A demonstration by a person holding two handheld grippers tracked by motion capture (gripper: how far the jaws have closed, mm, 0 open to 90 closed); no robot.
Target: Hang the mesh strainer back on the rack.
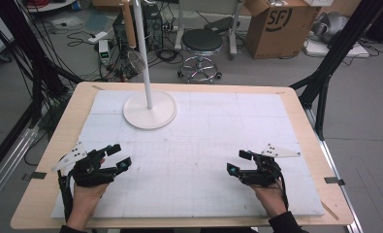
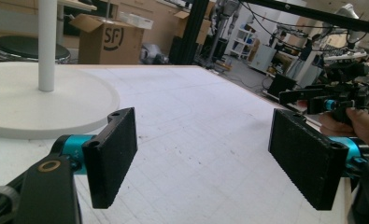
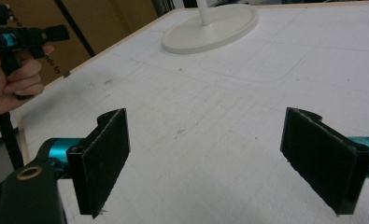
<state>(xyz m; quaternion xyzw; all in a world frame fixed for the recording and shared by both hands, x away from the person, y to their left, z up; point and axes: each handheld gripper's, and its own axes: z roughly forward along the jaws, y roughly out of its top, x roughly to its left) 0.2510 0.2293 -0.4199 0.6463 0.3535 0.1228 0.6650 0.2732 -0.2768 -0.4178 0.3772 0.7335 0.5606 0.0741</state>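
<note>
Table [image 1: 43, 189] under white gridded mat [image 1: 203, 160], round stand base [image 1: 150, 110], both grippers' fingers apart, cluttered workshop floor beyond.

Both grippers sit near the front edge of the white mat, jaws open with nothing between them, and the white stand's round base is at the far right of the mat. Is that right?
Not quite. The round base of the white stand sits at the far left of the white mat, as the high view shows. The rest holds: the left gripper and the right gripper are near the front edge, jaws open with nothing between them.
</note>
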